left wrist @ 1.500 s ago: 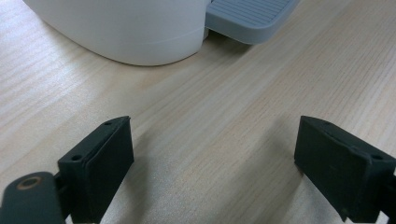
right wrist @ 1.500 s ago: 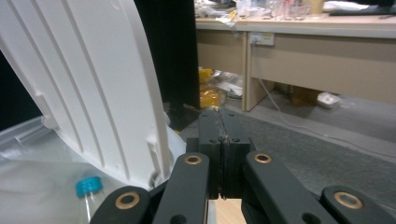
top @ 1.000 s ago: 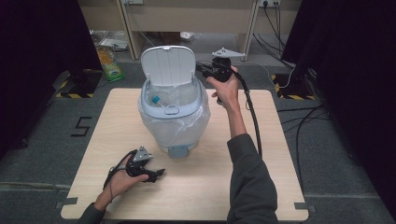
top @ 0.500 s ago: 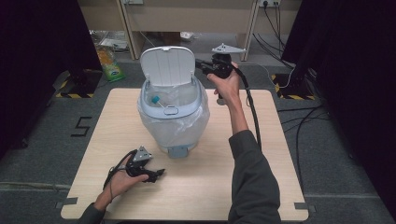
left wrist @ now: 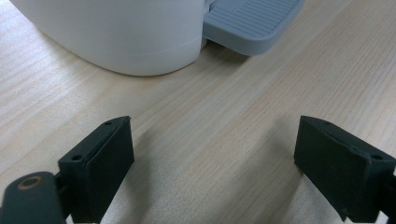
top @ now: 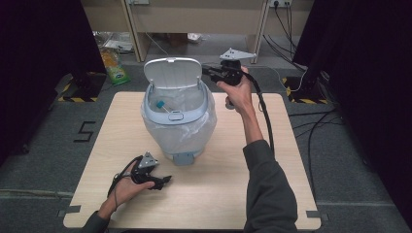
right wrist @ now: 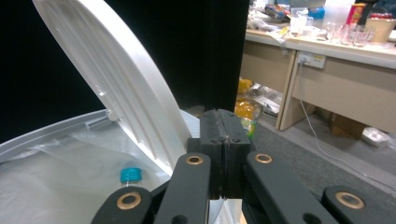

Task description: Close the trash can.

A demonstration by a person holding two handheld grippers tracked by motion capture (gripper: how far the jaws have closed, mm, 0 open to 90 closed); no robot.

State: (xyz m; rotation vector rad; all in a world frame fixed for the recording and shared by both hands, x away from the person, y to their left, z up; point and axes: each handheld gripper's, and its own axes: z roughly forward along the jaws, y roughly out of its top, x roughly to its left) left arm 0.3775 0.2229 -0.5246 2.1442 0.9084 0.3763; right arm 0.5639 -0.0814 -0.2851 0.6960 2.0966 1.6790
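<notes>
High view shows the right gripper [top: 208, 72], jaws pressed together and empty, beside the bin's raised lid [top: 172, 73], while the left gripper [top: 166, 180] rests wide open on the table [top: 272, 160].

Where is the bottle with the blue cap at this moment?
In the high view, the bottle with the blue cap lies inside the white pedal bin, on its left side, under the raised lid; the right hand-held gripper is beside that lid.
</notes>
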